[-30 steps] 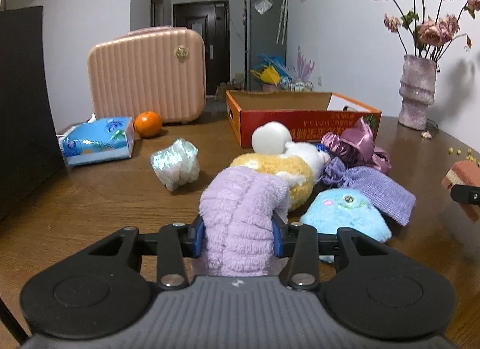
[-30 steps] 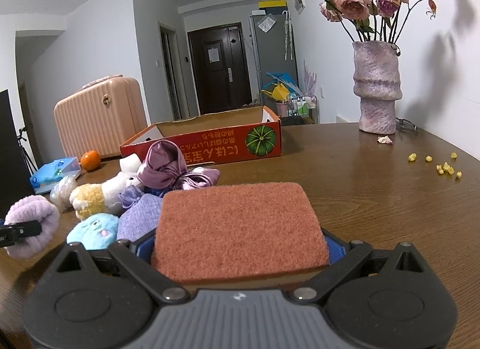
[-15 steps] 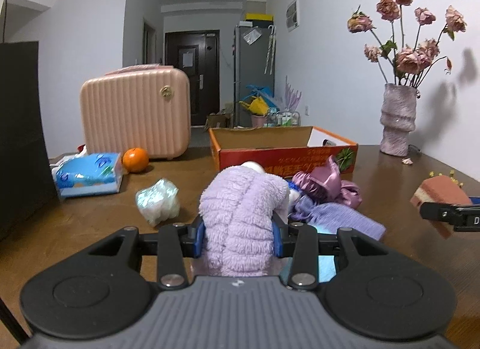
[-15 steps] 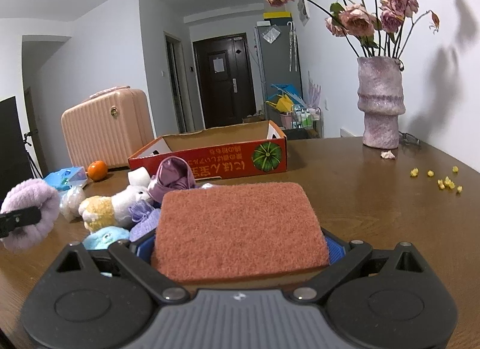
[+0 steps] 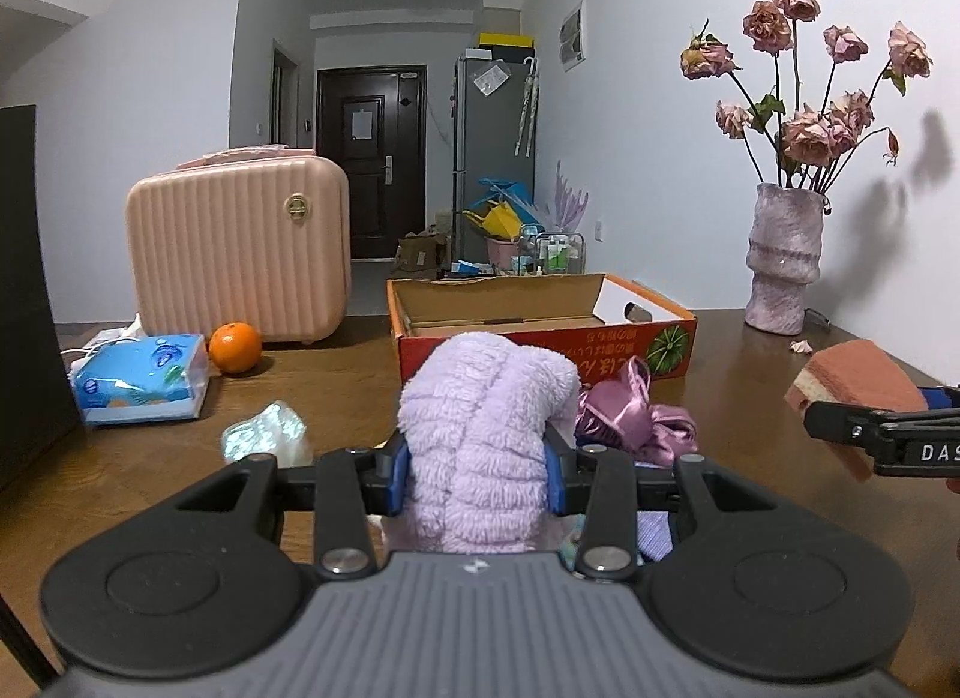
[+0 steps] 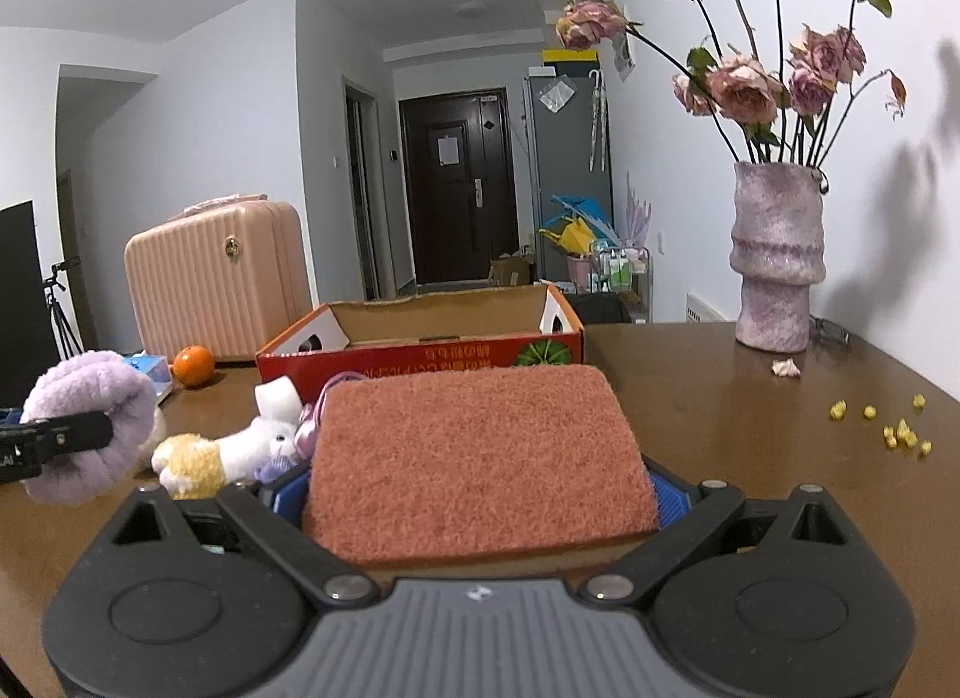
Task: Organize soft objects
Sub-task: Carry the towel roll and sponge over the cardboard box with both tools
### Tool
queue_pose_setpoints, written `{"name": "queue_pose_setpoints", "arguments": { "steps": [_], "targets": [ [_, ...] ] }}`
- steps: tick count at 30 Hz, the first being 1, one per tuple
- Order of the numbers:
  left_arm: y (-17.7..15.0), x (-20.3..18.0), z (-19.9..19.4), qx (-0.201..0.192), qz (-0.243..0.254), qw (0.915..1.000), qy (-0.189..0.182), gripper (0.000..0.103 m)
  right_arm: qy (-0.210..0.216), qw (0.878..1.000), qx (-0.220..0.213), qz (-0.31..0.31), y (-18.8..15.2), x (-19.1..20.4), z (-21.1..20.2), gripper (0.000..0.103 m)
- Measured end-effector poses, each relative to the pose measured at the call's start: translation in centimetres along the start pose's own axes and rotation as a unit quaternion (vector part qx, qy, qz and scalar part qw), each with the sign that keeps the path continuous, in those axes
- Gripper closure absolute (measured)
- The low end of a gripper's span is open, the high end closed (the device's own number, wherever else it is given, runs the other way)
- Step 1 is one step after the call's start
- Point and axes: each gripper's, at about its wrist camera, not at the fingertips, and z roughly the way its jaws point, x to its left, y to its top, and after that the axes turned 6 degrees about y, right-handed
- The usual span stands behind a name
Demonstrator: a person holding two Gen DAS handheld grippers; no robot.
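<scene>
**Lifting both grabs off the table, box next**

Lifting is what's changed over the last second: both hands have come up off the pile, and in the earlier left wrist view I was looking down on the toys, while now the cardboard box (image 5: 540, 308) sits almost dead ahead with its inside showing. So I read this as the carry phase, pick-up done, drop-off not yet.

My left gripper (image 5: 477, 476) is squeezed nearly closed on the fluffy lilac scrunchie (image 5: 480, 434), pads biting into both sides of it, held in the air above the near-middle of the table (image 6: 750, 398). My right gripper (image 6: 480, 494) stands wide and is clamped on the edges of the pink scouring sponge (image 6: 474, 458), which lies flat across the jaws, up off the table's right side.

Containers: the box stands toward the far edge, open top, and what I can see of its floor is bare, though the front wall hides the near strip. The pink suitcase (image 5: 240, 254) at the far left corner is closed; no idea what's in it.

Left on the table in front of the box: the plush toy (image 6: 228, 452) and the satin scrunchie (image 5: 636, 416), so plenty to go.
</scene>
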Motion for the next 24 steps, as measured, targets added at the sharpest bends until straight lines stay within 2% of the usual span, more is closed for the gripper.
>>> {"name": "queue_pose_setpoints", "arguments": {
  "steps": [16, 24],
  "targets": [
    [3.5, -1.8, 3.4, -0.012, -0.025, 0.9995, -0.013, 0.062, 0.010, 1.000, -0.023, -0.001, 3.5, -0.4, 3.5, 0.003],
    [5.1, -2.0, 5.9, -0.009, -0.040, 0.9990, -0.016, 0.062, 0.017, 1.000, -0.020, 0.004, 4.7, -0.5, 6.4, 0.003]
  ]
}}
